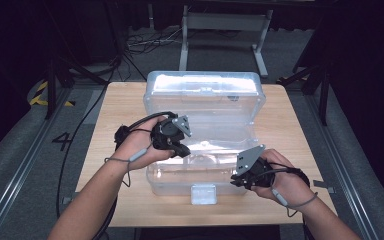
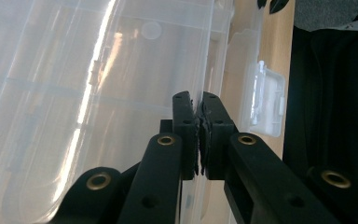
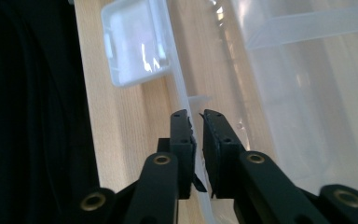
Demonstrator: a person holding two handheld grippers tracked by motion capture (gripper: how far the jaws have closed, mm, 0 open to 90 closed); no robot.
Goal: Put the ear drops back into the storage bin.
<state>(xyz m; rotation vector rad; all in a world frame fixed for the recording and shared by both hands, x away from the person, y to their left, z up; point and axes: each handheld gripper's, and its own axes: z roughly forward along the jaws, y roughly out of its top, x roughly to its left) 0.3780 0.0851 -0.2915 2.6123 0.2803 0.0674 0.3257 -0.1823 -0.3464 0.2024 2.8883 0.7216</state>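
From the high view, a clear plastic box (image 1: 205, 145) sits on the wooden table (image 1: 110, 150) with its lid (image 1: 205, 102) raised and leaning back; the left tongs (image 1: 179, 149) reach in over the box's left side, and the right tongs (image 1: 236, 181) sit at the front rim, just right of the white latch (image 1: 203, 193) that hangs off the front edge. Both hands work the same flexible shell, so a pull from one that the other does not follow could twist the box or drag it across the table. In the left gripper view, the left tongs (image 2: 197, 105) are pressed together with a thin clear plastic edge running between the pads, so they look clamped on the box (image 2: 98, 93); the latch (image 2: 265, 100) lies off to their right. That hold is shallow, near the tips, and slick plastic could slide out if the hand tilts. In the right gripper view, the right tongs (image 3: 195, 116) stand nearly together around the box's front rim (image 3: 182, 100), with a sliver of gap showing on one side, so I judge the hold light rather than firm. The latch (image 3: 135, 42) sits ahead and to their left. If this hand lifts before the pads bite, the rim could pop free and the box drop back.
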